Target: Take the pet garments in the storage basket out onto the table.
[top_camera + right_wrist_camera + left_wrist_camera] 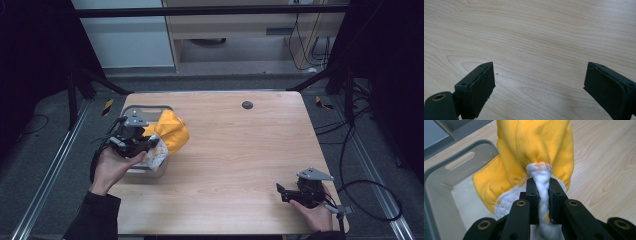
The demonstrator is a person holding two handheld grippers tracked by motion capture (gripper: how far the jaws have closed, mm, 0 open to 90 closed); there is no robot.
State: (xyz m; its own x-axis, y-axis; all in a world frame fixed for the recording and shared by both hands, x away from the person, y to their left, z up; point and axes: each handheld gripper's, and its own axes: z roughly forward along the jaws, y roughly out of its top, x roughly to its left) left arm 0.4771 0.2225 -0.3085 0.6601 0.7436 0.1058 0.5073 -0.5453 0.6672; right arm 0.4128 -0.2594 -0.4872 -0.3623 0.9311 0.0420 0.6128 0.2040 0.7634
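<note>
The left gripper [543,195] pinches the yellow cloth [534,152] over the grey bin [150,172]; at four o'clock, the right gripper [539,90] gapes above bare table [544,32].

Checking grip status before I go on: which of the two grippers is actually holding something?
The left gripper, over the grey bin: its jaws are shut on the white edge of the yellow cloth. The right gripper is open over bare table.

The right gripper [539,85] has its two black jaws spread wide apart, nothing between them. Beneath and beyond lies the light wooden tabletop [536,37], grain clearly visible.
</note>
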